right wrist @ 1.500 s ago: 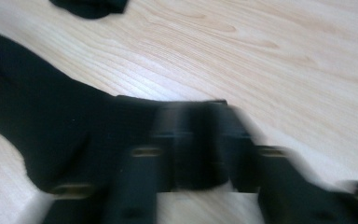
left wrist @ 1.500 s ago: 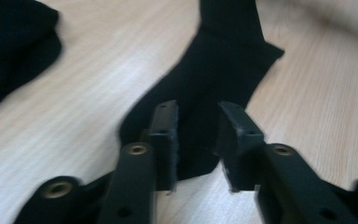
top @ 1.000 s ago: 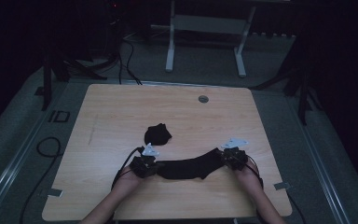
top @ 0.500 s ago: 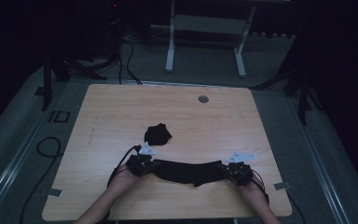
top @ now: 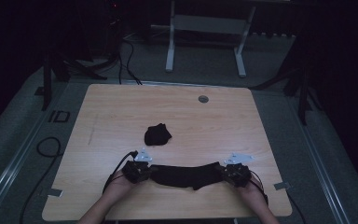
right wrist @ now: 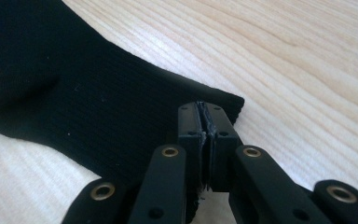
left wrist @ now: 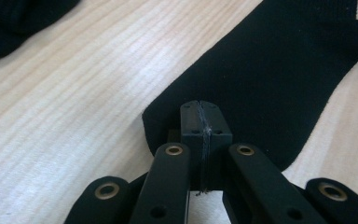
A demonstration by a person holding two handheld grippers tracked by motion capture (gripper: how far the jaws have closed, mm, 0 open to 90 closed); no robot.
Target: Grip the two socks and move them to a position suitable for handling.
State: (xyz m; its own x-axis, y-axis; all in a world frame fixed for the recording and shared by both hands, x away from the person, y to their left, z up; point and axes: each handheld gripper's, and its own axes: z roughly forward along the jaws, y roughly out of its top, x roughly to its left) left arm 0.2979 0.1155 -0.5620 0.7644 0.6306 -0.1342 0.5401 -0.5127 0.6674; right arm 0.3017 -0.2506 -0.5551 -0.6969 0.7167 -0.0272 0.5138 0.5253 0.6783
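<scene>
**Sock held stretched at both ends**

Our left gripper has its jaws pressed together on one end of the black sock; our right gripper pinches the other end the same way. The sock spans flat between them on the table. We judge the next move is a fold, one end carried over the other. Beyond the left gripper sits a second bundled sock, its shape hard to read in the dim high view.

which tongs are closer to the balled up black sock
Left. The left tongs sit just in front of the balled sock, slightly to its left, clamping the flat sock; the right tongs grip its other end, farther right.
</scene>
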